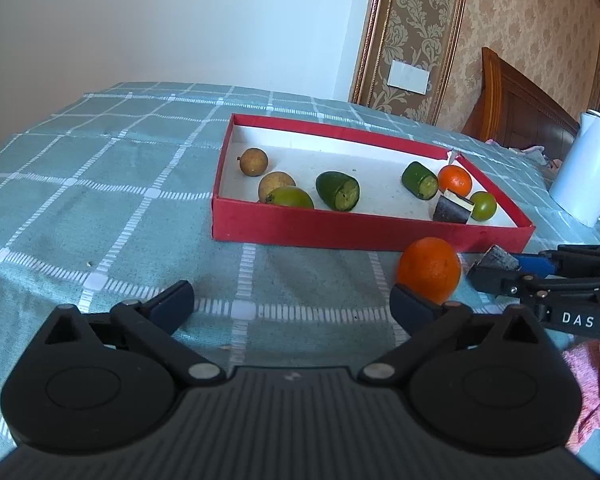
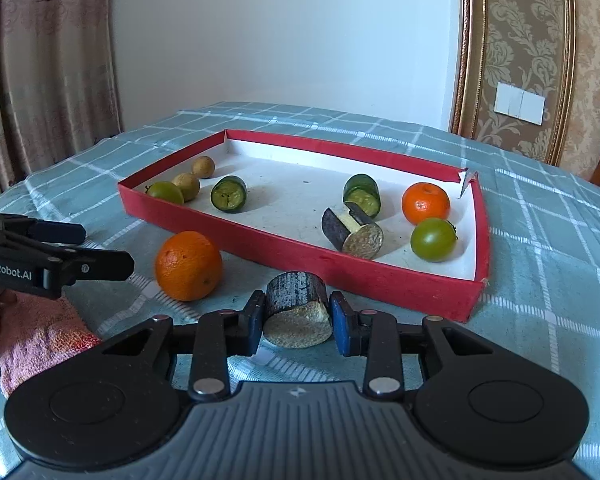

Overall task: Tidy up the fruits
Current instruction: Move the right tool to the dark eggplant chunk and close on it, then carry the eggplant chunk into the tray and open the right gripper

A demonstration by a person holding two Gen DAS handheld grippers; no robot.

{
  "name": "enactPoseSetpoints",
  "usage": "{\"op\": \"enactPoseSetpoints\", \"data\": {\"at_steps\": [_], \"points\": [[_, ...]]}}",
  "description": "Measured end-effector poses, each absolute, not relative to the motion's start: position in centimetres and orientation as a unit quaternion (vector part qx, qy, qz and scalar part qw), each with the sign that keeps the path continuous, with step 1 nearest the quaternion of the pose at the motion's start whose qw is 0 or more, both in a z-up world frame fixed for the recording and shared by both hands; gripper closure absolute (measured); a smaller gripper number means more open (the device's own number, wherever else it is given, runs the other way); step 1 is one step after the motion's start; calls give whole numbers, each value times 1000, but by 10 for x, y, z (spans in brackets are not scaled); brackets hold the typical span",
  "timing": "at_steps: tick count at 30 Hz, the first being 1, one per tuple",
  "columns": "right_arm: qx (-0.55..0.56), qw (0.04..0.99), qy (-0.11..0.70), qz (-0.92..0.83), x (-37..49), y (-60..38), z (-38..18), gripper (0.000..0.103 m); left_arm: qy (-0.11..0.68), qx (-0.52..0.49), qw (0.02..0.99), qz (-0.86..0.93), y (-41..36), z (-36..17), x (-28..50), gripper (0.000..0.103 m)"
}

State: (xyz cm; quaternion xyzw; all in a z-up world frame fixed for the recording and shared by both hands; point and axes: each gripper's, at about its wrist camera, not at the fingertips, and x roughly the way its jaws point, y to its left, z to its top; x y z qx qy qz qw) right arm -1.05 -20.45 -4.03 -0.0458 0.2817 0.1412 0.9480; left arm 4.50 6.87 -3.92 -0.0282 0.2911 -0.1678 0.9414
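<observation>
Before the red box's [image 2: 300, 264] near wall: right gripper [image 2: 296, 320] clamps a dark cylinder [image 2: 296, 304]; left gripper [image 1: 292, 304] gapes empty (orange [image 2: 188, 266] still outside; eight pieces boxed).

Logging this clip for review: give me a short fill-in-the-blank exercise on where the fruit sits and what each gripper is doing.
1. The right gripper is shut on a dark-skinned cut ____ piece.
2. The large round orange lies ____ the shallow red cardboard box.
3. The left gripper has its fingers ____.
4. Inside the box lie ____ green cut cucumber pieces.

Missing words: eggplant; outside; open; two
</observation>
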Motion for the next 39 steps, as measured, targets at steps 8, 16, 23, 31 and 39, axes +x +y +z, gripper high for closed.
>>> {"op": "enactPoseSetpoints", "data": {"at_steps": [8, 16, 23, 31, 39], "points": [[-48, 953, 265, 139, -23, -203, -36, 69, 291, -27, 941, -167, 68, -39, 45, 0], [-50, 955, 254, 142, -39, -208, -27, 69, 292, -25, 941, -167, 68, -39, 45, 0], [-53, 966, 225, 119, -45, -220, -10, 69, 292, -25, 941, -167, 68, -39, 45, 0], [-24, 972, 230, 42, -4, -259, -2, 69, 292, -25, 941, -167, 68, -39, 45, 0], [-33, 964, 261, 43, 36, -260, -11, 69, 292, -24, 941, -167, 67, -40, 45, 0]]}}
